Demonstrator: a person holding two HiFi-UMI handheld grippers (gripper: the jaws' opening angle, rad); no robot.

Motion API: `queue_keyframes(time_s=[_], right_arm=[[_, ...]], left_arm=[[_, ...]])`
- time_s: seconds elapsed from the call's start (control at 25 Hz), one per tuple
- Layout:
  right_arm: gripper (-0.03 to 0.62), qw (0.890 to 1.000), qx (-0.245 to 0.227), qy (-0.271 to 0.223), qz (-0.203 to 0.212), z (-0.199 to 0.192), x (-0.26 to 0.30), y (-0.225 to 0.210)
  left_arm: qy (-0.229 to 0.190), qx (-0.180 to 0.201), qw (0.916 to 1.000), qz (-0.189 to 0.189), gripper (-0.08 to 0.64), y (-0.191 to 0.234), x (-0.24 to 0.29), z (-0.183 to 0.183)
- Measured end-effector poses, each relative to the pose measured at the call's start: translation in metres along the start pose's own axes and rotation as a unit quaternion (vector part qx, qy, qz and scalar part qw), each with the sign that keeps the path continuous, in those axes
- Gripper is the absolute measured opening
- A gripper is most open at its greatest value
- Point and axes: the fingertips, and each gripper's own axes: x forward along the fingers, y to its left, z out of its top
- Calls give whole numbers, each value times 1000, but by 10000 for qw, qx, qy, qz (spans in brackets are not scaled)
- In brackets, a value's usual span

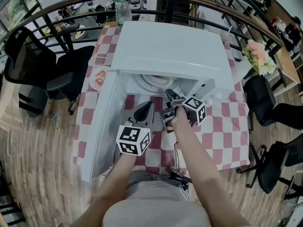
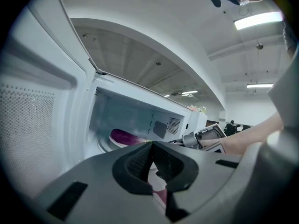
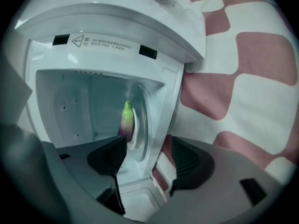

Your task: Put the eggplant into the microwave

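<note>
The eggplant (image 3: pixel 126 118), purple with a green stem end, lies on the white turntable plate (image 3: pixel 140 120) inside the white microwave (image 1: pixel 168 46). It also shows as a purple shape (image 2: pixel 123 136) in the left gripper view. The microwave door (image 1: pixel 105 122) hangs open at the left. My right gripper (image 3: pixel 147 149) is open and empty just outside the cavity, with the eggplant beyond its left jaw. It sits at the opening's lower right (image 1: pixel 171 98). My left gripper (image 2: pixel 151 146) is shut on nothing, in front of the cavity beside the door (image 1: pixel 146 109).
The microwave stands on a red-and-white checkered tablecloth (image 1: pixel 222 126). A small plate (image 1: pixel 98 77) lies left of the microwave and a water bottle (image 1: pixel 123 9) stands behind it. Flowers (image 1: pixel 259 56) are at the table's right. Black chairs (image 1: pixel 52 74) surround the table.
</note>
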Motion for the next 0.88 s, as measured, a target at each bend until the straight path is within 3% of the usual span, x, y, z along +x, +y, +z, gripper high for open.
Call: queue_keyframes(time_s=[0.12, 0.32, 0.36, 0.64, 0.88], right_arm=[[295, 9997, 13, 90, 235, -6, -11, 5], [50, 9976, -311, 112, 608, -13, -35, 24], [35, 9966, -372, 141, 725, -15, -40, 29], [23, 9853, -998, 220, 1367, -24, -72, 52], [23, 9689, -1636, 91, 1854, -30, -102, 73]], left_arm=[[-61, -4, 10000, -7, 5, -3, -3, 3], [-156, -5, 9999, -19, 5, -10, -7, 8], [-174, -6, 9998, -25, 5, -12, -8, 9], [-254, 38, 9996, -87, 5, -27, -20, 9], [-315, 71, 9994, -113, 5, -38, -26, 12]])
